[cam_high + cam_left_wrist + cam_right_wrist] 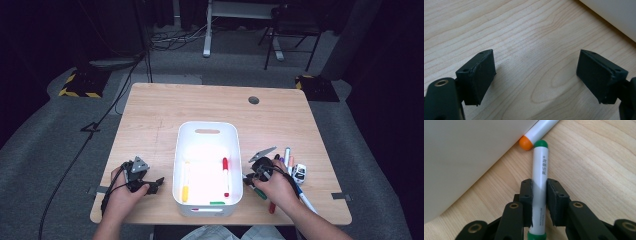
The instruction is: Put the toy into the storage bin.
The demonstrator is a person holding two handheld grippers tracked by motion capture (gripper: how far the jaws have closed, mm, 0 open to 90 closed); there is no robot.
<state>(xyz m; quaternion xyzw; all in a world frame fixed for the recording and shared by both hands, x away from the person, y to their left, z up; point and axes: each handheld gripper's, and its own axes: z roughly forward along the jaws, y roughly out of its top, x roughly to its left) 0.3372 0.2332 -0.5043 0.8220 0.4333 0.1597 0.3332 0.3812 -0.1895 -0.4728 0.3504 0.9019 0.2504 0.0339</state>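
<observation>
Right gripper (539,202) clamped on the white green-capped marker (539,177), pads squeezing mid-barrel so it should lift level. Marker lies on the light wooden table (150,115), at the white plastic bin's (206,129) 3 o'clock, tip just beside a white orange-capped marker (537,132) against the bin wall. Likely headed for the bin, where other markers lie. Left gripper (536,77) rests at the bin's 9 o'clock, jaws apart, nothing between them, idle.

Both forearms come in from the bottom, left claw (150,186) sitting low with its jaws wide apart and nothing between them, right claw (250,181) angled down, its jaws clamped tight on a marker (539,187).
</observation>
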